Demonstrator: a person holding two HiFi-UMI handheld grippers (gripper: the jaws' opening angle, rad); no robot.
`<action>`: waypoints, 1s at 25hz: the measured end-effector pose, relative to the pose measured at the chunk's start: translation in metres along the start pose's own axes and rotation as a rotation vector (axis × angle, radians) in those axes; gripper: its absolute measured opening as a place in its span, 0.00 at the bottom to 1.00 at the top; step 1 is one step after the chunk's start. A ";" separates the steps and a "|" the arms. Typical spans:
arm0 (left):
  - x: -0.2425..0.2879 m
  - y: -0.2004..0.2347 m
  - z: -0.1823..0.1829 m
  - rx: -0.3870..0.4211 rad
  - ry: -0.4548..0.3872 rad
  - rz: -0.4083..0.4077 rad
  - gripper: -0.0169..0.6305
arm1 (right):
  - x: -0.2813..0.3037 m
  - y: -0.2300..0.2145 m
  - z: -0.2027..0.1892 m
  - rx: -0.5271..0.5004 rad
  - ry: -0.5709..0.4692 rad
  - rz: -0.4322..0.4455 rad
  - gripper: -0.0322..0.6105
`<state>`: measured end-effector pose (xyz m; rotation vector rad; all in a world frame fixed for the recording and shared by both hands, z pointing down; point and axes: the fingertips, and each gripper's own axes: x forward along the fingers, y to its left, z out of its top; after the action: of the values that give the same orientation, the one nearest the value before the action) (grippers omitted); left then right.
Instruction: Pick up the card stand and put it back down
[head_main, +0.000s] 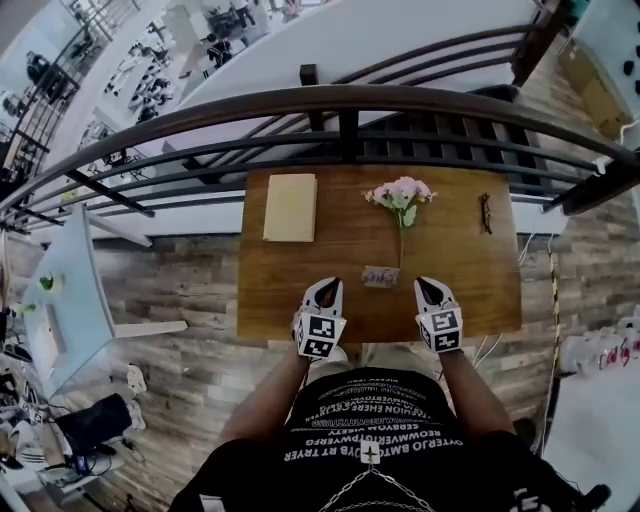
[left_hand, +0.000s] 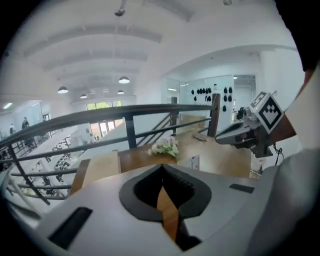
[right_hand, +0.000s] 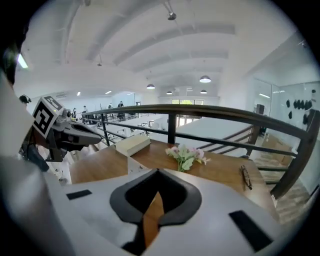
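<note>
The card stand (head_main: 381, 276) is a small pale card holder standing on the wooden table (head_main: 460, 290), near its front edge, below the stem of a pink flower sprig (head_main: 400, 195). My left gripper (head_main: 327, 290) hovers just left of the stand and my right gripper (head_main: 430, 290) just right of it. Both are shut, with nothing between their jaws. The left gripper view shows the stand (left_hand: 195, 162) beyond the closed jaws. In the right gripper view the stand (right_hand: 133, 165) peeks over the gripper body, partly hidden.
A cream book (head_main: 290, 207) lies at the table's back left, and a pair of glasses (head_main: 486, 212) at the back right. A dark metal railing (head_main: 340, 100) runs behind the table, over a drop to a lower floor. A pale blue side table (head_main: 70, 300) stands left.
</note>
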<state>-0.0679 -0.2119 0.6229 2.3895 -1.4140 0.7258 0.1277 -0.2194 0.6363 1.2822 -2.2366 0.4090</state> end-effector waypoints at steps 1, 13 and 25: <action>-0.011 0.001 0.013 0.006 -0.038 0.003 0.07 | -0.008 0.003 0.008 -0.004 -0.024 -0.005 0.07; -0.135 -0.005 0.131 0.051 -0.305 -0.018 0.07 | -0.113 0.042 0.122 -0.075 -0.288 -0.025 0.07; -0.203 0.008 0.156 0.006 -0.418 -0.005 0.07 | -0.184 0.072 0.141 -0.156 -0.320 -0.056 0.07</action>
<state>-0.1123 -0.1391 0.3814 2.6537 -1.5511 0.2313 0.1007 -0.1242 0.4145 1.4032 -2.4287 0.0047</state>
